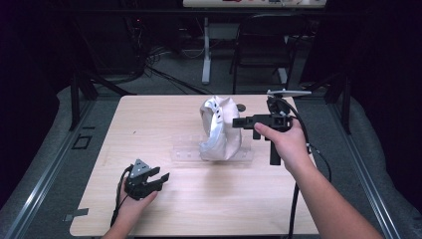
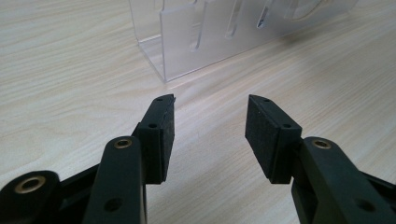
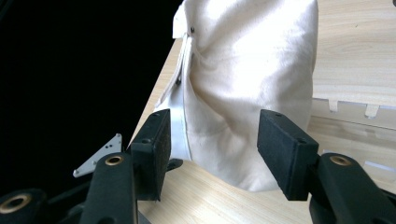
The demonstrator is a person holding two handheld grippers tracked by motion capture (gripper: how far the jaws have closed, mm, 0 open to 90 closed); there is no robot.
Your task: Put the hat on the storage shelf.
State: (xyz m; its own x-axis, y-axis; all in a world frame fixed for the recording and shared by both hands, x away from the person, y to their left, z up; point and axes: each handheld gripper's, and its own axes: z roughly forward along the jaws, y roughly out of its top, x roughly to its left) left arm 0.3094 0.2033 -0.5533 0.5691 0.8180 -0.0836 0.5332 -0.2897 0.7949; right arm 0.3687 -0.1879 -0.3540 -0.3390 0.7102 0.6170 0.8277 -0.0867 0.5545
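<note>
A black chair (image 1: pixel 263 45) and white table leg (image 1: pixel 206 50) stand beyond the table (image 1: pixel 209 209).

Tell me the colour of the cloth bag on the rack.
Cream-white cloth bag, best in the right gripper view.

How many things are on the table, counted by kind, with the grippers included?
White cloth bag: 1
Clear plastic rack: 1
Small dark round thing behind the bag: 1
Black grippers: 2, the left gripper and the right gripper
Total: 5
</note>
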